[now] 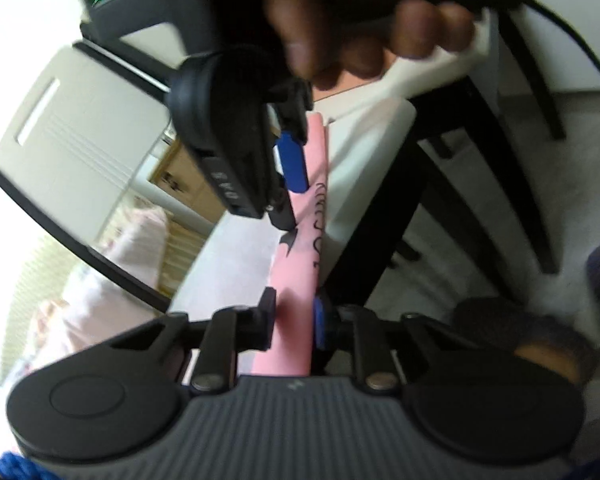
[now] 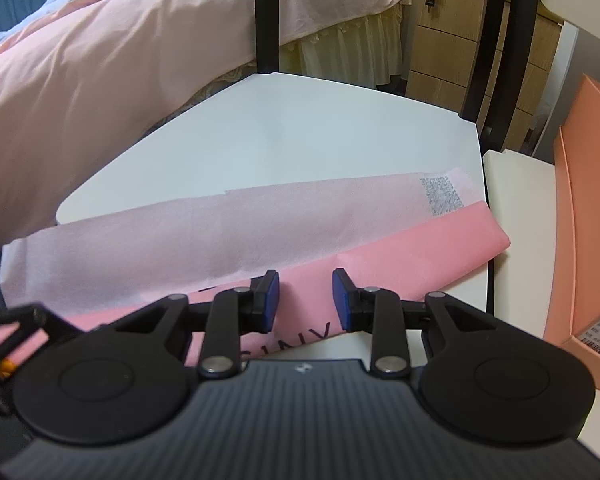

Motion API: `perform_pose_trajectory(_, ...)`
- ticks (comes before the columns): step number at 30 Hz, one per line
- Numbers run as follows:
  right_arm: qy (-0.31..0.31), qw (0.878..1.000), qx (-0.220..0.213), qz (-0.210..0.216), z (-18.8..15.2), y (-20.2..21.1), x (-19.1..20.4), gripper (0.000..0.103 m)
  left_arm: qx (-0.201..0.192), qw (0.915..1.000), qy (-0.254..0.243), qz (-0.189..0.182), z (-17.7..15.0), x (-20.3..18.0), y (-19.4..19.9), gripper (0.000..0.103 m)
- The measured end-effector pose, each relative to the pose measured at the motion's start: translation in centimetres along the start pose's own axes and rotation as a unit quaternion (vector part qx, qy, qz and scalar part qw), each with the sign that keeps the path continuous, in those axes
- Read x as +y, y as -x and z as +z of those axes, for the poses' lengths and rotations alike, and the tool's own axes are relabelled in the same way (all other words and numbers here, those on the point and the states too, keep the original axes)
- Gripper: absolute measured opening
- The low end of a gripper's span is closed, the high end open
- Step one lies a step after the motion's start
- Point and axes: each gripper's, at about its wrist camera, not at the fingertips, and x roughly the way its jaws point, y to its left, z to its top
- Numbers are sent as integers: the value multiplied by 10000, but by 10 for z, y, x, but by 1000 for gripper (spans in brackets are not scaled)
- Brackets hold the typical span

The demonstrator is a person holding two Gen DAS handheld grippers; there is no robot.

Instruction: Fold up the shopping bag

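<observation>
I see one pink shopping bag (image 2: pixel 400 248) lying flat on the white counter (image 2: pixel 300 128), its 3 o'clock corner overhanging the edge. My left hand-held gripper (image 1: pixel 294 314) pinches its fold; my right hand-held gripper (image 2: pixel 305 300) straddles it, whether it grips I cannot tell. Bare counter lies toward 12 o'clock, one orange box (image 2: pixel 580 220) at 3 o'clock.

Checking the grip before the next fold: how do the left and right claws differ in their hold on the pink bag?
The left claw squeezes a narrow folded strip of the bag; the right claw stands wider over a flat part. The left claw's view runs along the bag's edge; the right claw's faces across it. Both have blue pads and bag between them.
</observation>
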Motion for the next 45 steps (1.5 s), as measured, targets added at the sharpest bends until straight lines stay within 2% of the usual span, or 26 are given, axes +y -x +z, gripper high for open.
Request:
perform_pose_trajectory(2, 41, 10000, -26, -33, 0, 1, 2, 32, 57, 9986, 420, -329, 3, 15, -3, 18)
perform_pose_trajectory(4, 22, 10000, -91, 23, 1, 3, 2, 32, 107, 9932, 933, -689, 5, 34, -6, 17)
perform_pose_trajectory(6, -23, 9995, -298, 67, 4, 10, 1, 32, 180, 9806, 1631, -1070, 4, 56, -9, 17)
perform_pose_trajectory(8, -44, 9982, -593, 79, 9, 19, 1, 32, 275, 9639, 2297, -1320, 1, 77, -19, 17)
perform_pose_trajectory(10, -64, 9961, -869, 139, 12, 29, 2, 32, 351, 9389, 2977, -1691, -5, 98, -27, 17)
perform_pose_trajectory(12, -69, 9937, -1112, 127, 16, 36, 3, 32, 422, 9081, 3607, -2085, -12, 117, -37, 17)
perform_pose_trajectory(14, -51, 9906, -1360, 103, 18, 44, 5, 32, 469, 8705, 4217, -2493, -22, 134, -49, 16)
perform_pose_trajectory(16, -24, 9878, -1555, 99, 21, 48, 6, 32, 522, 8291, 4778, -2857, -35, 147, -61, 16)
perform_pose_trajectory(18, -32, 9863, -1645, 121, 24, 50, 6, 32, 630, 7902, 5256, -3087, -50, 156, -73, 10)
perform_pose_trajectory(20, -39, 9865, -1634, 125, 27, 46, 6, 32, 760, 7680, 5529, -3142, -64, 161, -79, 9)
perform_pose_trajectory(22, -9, 9877, -1561, 123, 29, 41, 9, 32, 730, 7394, 5821, -3303, -75, 162, -84, 8)
perform_pose_trajectory(24, 37, 9890, -1474, 101, 31, 34, 11, 32, 709, 7232, 5973, -3395, -82, 164, -92, 7)
perform_pose_trajectory(25, 53, 9896, -1434, 93, 32, 31, 12, 32, 695, 7167, 6032, -3430, -84, 164, -96, 7)
perform_pose_trajectory(27, 58, 9908, -1349, 90, 33, 25, 13, 32, 657, 7096, 6092, -3478, -85, 162, -100, 7)
perform_pose_trajectory(35, 151, 9925, -1211, 49, 38, 1, 13, 32, 433, 6949, 6206, -3607, -93, 160, -106, 7)
perform_pose_trajectory(38, 206, 9944, -1033, 72, 40, -13, 10, 32, 386, 6772, 6366, -3670, -105, 162, -102, 7)
perform_pose_trajectory(41, 167, 9965, -797, 172, 37, -26, 7, 32, 323, 6637, 6488, -3708, -119, 167, -103, 7)
perform_pose_trajectory(42, 179, 9969, -741, 214, 36, -29, 7, 32, 305, 6624, 6498, -3714, -121, 166, -103, 7)
perform_pose_trajectory(45, 341, 9972, -637, 174, 33, -34, 11, 32, 263, 6659, 6472, -3703, -120, 166, -104, 7)
